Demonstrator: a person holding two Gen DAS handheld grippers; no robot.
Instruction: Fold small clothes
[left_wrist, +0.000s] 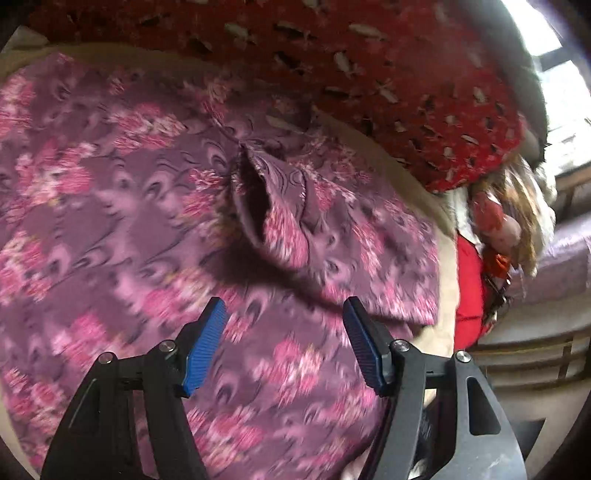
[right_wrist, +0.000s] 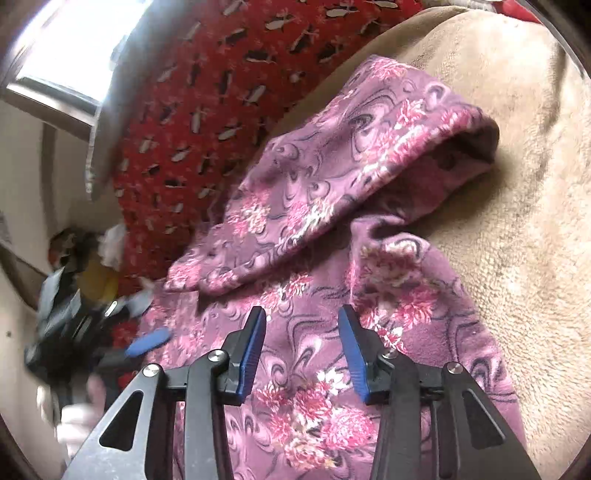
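I hover my left gripper (left_wrist: 284, 314) and right gripper (right_wrist: 302, 325), both spread and empty, above the floral garment (right_wrist: 295, 206), seeking its next fold.

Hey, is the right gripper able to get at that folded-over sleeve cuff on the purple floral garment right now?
Probably yes. The right gripper is open with nothing between its pads, hovering over the purple floral garment. The sleeve cuff lies exposed on the beige blanket, nothing covering it.
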